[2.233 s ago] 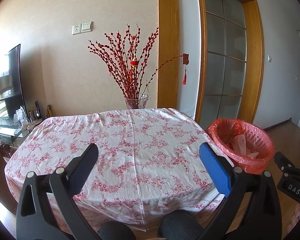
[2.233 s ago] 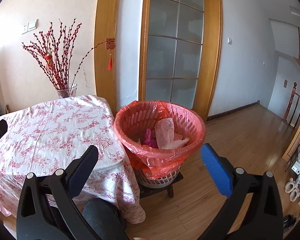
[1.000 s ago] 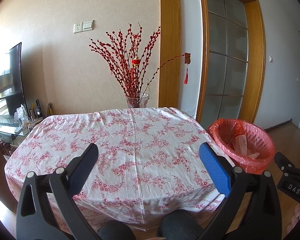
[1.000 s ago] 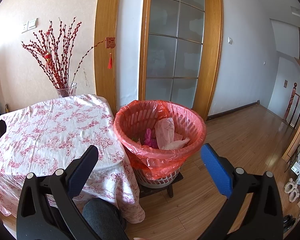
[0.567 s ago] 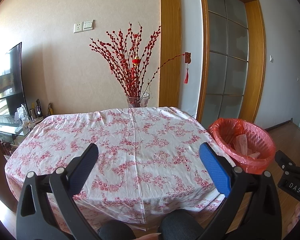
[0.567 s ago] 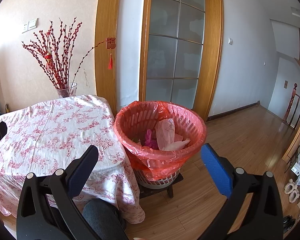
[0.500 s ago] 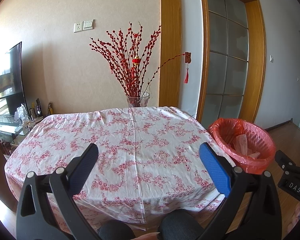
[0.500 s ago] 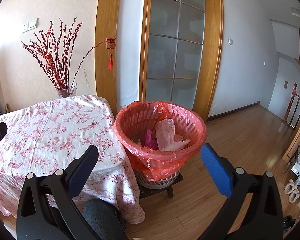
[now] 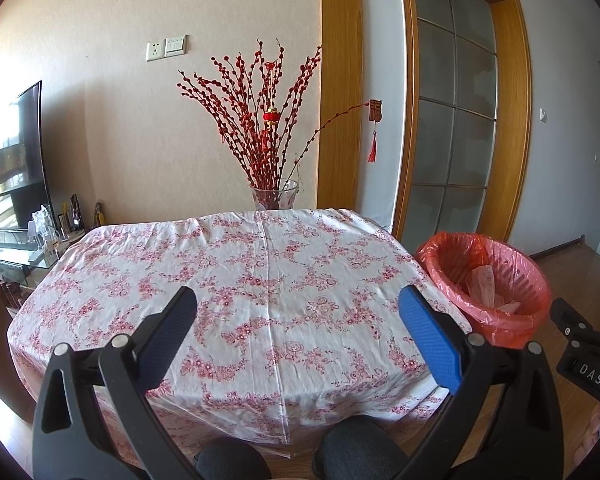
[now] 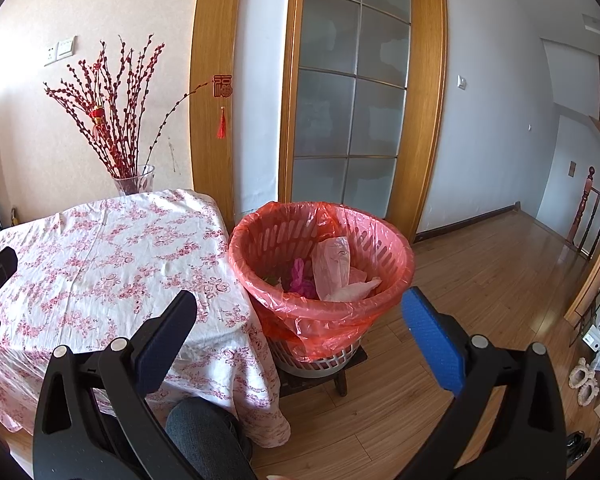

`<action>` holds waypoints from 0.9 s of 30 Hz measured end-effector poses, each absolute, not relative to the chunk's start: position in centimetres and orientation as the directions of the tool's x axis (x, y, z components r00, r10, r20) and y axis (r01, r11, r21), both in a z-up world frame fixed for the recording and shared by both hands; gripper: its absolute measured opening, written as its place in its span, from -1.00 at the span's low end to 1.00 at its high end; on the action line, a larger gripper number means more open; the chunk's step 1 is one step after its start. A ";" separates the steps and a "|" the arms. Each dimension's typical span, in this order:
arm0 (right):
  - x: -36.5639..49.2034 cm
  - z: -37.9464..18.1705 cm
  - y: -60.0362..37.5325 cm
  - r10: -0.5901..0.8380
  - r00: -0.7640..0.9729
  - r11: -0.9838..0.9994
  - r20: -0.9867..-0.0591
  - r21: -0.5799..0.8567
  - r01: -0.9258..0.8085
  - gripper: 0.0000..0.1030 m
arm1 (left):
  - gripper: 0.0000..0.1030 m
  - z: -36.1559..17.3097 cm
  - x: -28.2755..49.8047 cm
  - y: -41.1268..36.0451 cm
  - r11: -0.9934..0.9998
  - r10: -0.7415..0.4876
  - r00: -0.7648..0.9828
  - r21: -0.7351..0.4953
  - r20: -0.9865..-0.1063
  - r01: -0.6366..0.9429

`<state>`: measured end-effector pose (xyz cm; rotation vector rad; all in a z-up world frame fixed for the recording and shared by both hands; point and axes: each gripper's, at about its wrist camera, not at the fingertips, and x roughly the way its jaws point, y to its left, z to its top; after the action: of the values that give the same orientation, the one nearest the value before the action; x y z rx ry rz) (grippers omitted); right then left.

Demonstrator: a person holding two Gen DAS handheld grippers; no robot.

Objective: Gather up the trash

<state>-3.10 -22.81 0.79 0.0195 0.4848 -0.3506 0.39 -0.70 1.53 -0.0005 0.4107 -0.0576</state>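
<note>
Red-lined wastebasket point(image 10: 322, 276) at 12 o'clock of right tool point(image 10: 298, 326), beside floral-clothed counter point(image 9: 260, 280) for short drops. Left tool point(image 9: 298, 326) likewise spread wide, empty. No trash visible on counter.

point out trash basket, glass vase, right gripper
trash basket point(image 10: 396, 248): right wrist view, red-lined rim.
glass vase point(image 9: 275, 197): left wrist view, glass body.
right gripper point(image 10: 298, 334): right wrist view, midway between fingertips.
</note>
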 end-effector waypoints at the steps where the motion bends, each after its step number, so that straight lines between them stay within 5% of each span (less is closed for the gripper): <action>1: -3.1 0.8 -22.8 -0.325 0.826 0.940 -0.460 -0.064 0.334 0.97 | 0.92 1.5 0.4 -0.7 0.998 -0.055 0.915 -0.011 -0.399 0.055; 27: -3.0 0.6 -22.9 -0.322 0.824 0.941 -0.465 -0.063 0.332 0.97 | 0.92 1.1 0.6 -1.0 0.998 -0.058 0.906 -0.013 -0.419 0.058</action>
<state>-3.05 -22.88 0.63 0.0209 0.4910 -0.3475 0.62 -1.00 1.08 -0.0001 0.4327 -0.0598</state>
